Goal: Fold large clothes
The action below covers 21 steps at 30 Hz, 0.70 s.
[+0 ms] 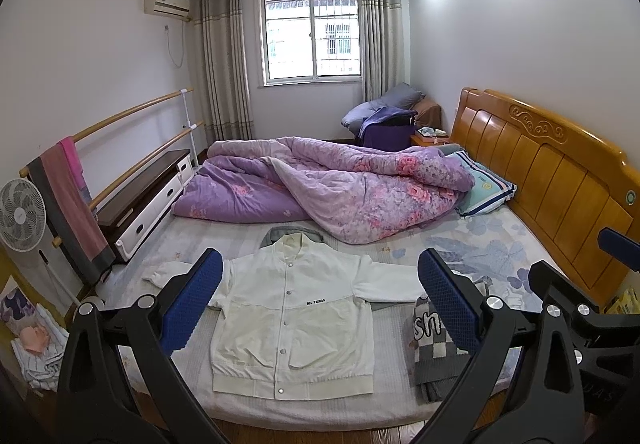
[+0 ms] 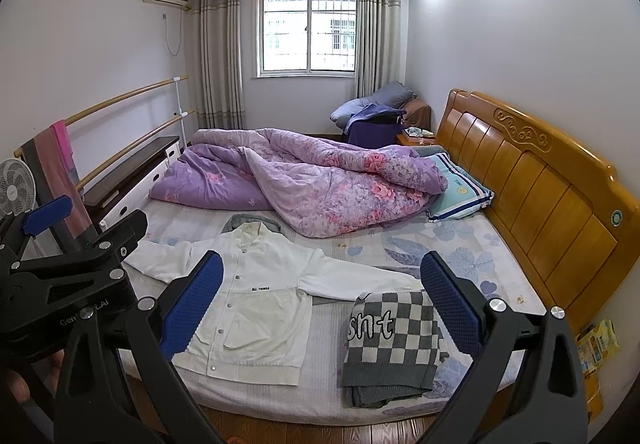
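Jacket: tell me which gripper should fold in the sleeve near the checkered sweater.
Right. The right gripper looks over that sleeve beside the sweater; the left gripper is centred over the jacket.

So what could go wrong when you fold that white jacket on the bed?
1. The white jacket lies with its sleeves spread wide, and one cuff reaches the folded checkered sweater. Swinging that sleeve in might drag or muss the sweater.
2. The jacket's hem sits close to the bed's near edge, so a tug toward you could slide it to the floor.
3. Both the left gripper and right gripper are open and hold nothing; pinching too deep might also catch the sheet.
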### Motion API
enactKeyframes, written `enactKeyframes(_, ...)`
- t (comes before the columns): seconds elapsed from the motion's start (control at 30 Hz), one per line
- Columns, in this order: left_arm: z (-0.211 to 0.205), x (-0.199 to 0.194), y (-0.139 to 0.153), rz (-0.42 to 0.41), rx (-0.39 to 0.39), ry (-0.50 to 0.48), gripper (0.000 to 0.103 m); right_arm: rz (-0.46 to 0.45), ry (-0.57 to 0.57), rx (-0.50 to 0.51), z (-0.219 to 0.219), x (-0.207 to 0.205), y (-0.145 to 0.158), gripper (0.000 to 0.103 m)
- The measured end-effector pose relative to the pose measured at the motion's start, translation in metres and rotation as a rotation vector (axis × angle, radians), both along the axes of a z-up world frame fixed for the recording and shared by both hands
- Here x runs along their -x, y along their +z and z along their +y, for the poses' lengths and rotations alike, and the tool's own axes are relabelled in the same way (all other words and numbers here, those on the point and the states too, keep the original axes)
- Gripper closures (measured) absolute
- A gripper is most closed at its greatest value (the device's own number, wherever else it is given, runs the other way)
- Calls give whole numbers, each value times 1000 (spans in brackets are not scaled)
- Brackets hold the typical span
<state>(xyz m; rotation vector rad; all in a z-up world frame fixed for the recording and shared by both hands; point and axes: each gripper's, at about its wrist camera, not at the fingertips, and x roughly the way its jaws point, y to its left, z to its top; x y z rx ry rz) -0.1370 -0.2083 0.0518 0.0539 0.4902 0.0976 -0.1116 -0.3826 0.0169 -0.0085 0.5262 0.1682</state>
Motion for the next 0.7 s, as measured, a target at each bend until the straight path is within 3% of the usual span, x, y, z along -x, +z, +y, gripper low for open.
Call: enactKeyframes(0.7,-6,15,-9,-16,11,38,5,-1,3,9,-2,1,-2,8)
